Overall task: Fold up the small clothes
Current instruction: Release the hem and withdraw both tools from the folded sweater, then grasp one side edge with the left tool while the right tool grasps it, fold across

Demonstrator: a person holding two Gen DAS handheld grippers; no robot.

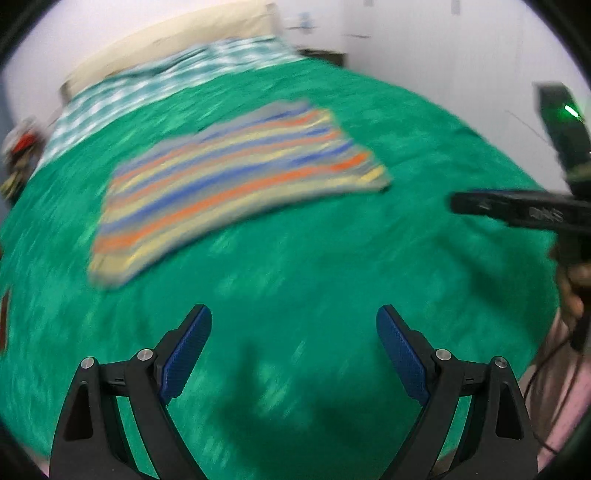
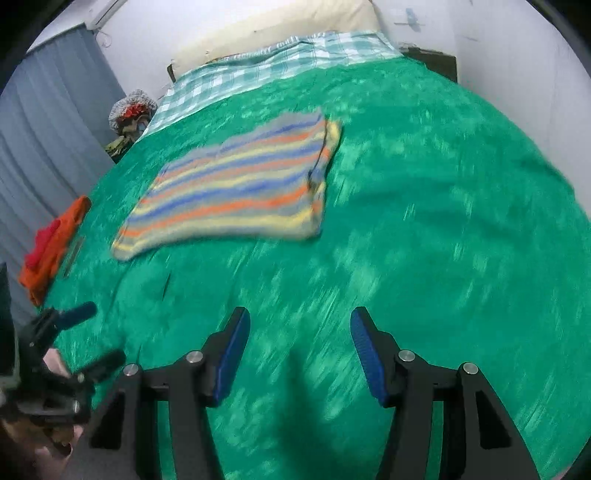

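A striped garment (image 1: 229,181) in orange, blue, yellow and grey lies folded flat on the green bedspread (image 1: 295,277). It also shows in the right wrist view (image 2: 236,188). My left gripper (image 1: 293,325) is open and empty, held above the spread well short of the garment. My right gripper (image 2: 299,332) is open and empty, also short of the garment. The right gripper shows at the right edge of the left wrist view (image 1: 517,210). The left gripper shows at the lower left of the right wrist view (image 2: 74,339). Both views are motion-blurred.
An orange and red pile of clothes (image 2: 51,243) lies at the bed's left edge. A checked sheet (image 2: 266,70) and a cream headboard (image 2: 280,26) are at the far end. Grey curtains (image 2: 44,147) hang on the left. White walls lie beyond.
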